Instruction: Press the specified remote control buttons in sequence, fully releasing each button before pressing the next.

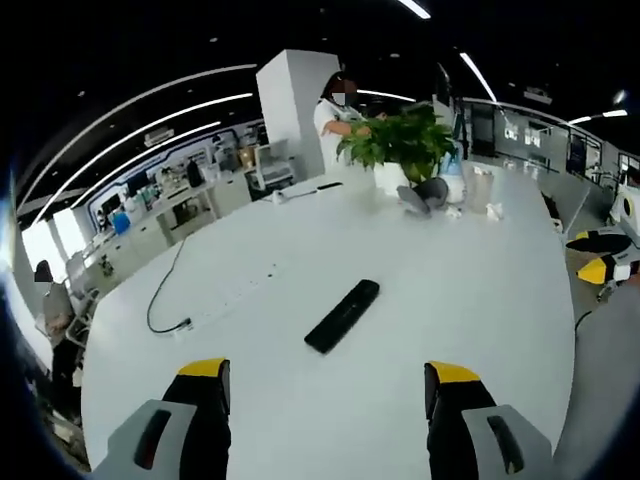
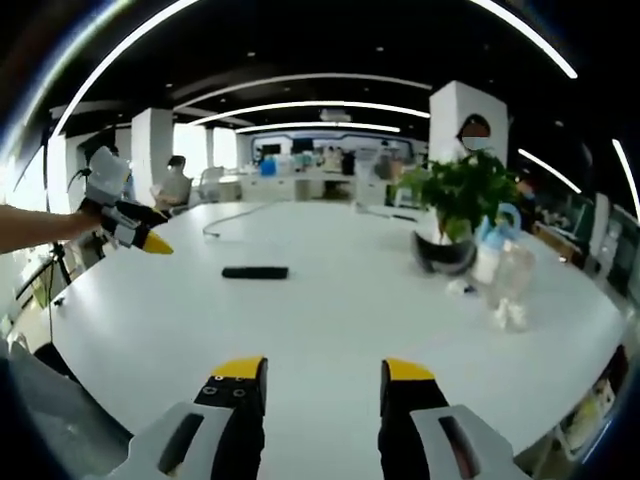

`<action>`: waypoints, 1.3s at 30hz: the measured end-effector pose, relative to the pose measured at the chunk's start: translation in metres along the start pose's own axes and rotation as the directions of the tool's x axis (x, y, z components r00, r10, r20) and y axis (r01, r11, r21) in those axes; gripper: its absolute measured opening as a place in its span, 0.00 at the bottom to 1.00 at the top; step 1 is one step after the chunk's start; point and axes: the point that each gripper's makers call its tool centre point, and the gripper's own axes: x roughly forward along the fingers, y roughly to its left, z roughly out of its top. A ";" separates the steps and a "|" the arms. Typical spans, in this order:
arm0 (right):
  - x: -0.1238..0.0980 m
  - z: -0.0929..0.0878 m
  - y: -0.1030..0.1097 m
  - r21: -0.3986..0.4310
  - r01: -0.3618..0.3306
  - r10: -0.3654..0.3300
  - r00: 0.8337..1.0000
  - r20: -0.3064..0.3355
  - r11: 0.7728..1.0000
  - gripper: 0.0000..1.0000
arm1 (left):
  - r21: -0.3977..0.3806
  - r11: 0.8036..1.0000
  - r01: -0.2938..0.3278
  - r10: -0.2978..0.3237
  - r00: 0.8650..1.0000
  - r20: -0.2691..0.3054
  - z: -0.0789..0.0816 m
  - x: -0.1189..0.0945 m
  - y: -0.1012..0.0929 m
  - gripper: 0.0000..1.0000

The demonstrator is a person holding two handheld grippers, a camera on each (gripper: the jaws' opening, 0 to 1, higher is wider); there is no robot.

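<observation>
The remote (image 1: 342, 315) lies flat on the white table (image 1: 480, 300), well apart from both grippers, leaving its buttons accessible. The left gripper (image 1: 328, 400) and right gripper (image 2: 324, 400) hover with jaws apart, holding nothing.

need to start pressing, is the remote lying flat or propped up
Lying flat: the black remote rests lengthwise on the white table, untouched.

Grey gripper bodies with oval slots, black jaws, yellow tips
</observation>
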 end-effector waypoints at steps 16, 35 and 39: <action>0.003 -0.024 0.012 -0.013 -0.064 0.061 0.985 -0.162 0.998 0.00 | 0.132 0.987 0.096 -0.079 0.989 -0.128 0.004 0.061 0.009 0.76; 0.004 -0.035 0.018 -0.029 -0.089 0.080 0.970 -0.231 0.996 0.00 | 0.225 0.896 0.382 -0.285 0.885 -0.368 -0.003 0.119 -0.003 0.50; 0.004 -0.036 0.018 -0.027 -0.090 0.081 0.968 -0.236 0.996 0.00 | 0.249 0.879 0.406 -0.284 0.866 -0.410 -0.012 0.134 -0.001 0.48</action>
